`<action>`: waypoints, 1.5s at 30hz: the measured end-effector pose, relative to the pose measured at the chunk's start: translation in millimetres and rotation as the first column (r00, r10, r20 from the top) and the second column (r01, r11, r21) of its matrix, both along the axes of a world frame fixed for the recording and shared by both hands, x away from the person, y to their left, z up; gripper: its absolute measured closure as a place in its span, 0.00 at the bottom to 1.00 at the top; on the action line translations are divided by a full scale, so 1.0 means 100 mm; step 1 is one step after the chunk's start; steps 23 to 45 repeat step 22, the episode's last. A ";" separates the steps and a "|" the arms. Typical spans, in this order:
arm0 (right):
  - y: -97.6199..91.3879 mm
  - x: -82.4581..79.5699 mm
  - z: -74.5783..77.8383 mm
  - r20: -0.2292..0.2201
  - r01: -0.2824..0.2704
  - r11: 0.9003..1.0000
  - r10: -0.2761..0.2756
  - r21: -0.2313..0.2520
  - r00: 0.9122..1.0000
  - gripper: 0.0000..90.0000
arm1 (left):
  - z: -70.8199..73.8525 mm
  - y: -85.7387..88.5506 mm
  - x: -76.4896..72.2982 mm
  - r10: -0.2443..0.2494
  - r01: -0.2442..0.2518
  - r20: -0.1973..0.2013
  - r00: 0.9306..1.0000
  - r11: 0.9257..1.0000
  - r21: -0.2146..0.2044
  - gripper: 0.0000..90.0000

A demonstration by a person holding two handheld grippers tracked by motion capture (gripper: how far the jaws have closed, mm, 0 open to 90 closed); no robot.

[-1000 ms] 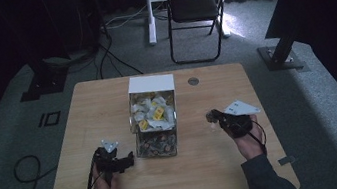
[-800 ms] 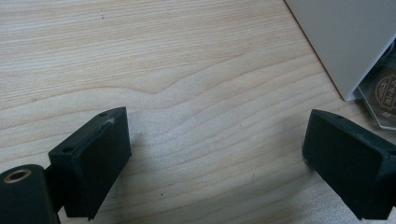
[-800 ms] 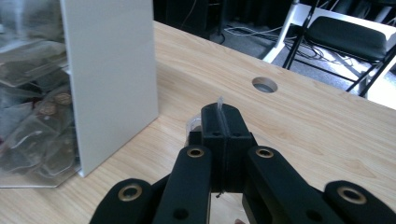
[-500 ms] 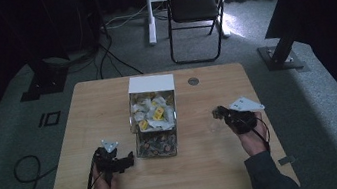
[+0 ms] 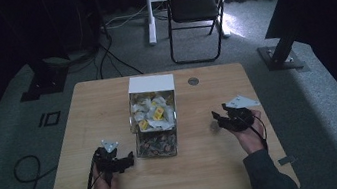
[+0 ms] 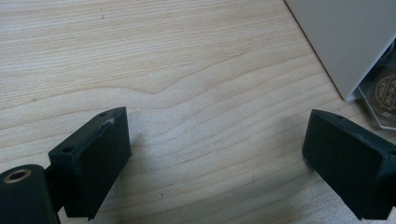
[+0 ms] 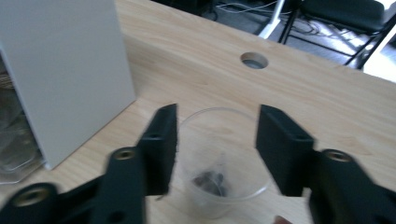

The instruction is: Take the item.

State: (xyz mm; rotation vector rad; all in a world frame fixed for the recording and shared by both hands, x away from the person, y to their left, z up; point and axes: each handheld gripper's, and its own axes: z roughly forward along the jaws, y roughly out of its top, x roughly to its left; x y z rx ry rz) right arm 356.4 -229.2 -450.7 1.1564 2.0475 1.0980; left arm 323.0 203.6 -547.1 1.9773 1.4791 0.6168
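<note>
Two hand-held grippers over the worktop [image 5: 106,98]. Right hand-held gripper [image 7: 217,140]: jaws just opened, now straddling a small clear cup [image 7: 224,158] w/ dark bits inside, pads not pressing it; cup stands right of the divided box [image 5: 156,121]. Left hand-held gripper [image 6: 215,154]: released, nothing between jaws, by box's near-left corner.

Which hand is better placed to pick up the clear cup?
Right. The right gripper has just been opening, and its jaws stand on either side of the clear cup. The left gripper is open over bare table, across the box.
</note>
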 end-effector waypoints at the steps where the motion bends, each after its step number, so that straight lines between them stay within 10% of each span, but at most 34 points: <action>1: 0.00 -0.01 -0.01 -0.002 0.001 1.000 -0.001 0.005 1.000 0.46 | 0.00 0.00 0.00 0.000 0.000 0.000 1.000 1.000 0.000 0.09; 45: -0.29 -0.31 -0.24 -0.057 0.022 0.998 -0.019 0.060 0.998 0.33 | 0.00 0.00 0.00 -0.001 0.001 0.000 1.000 1.000 0.001 0.09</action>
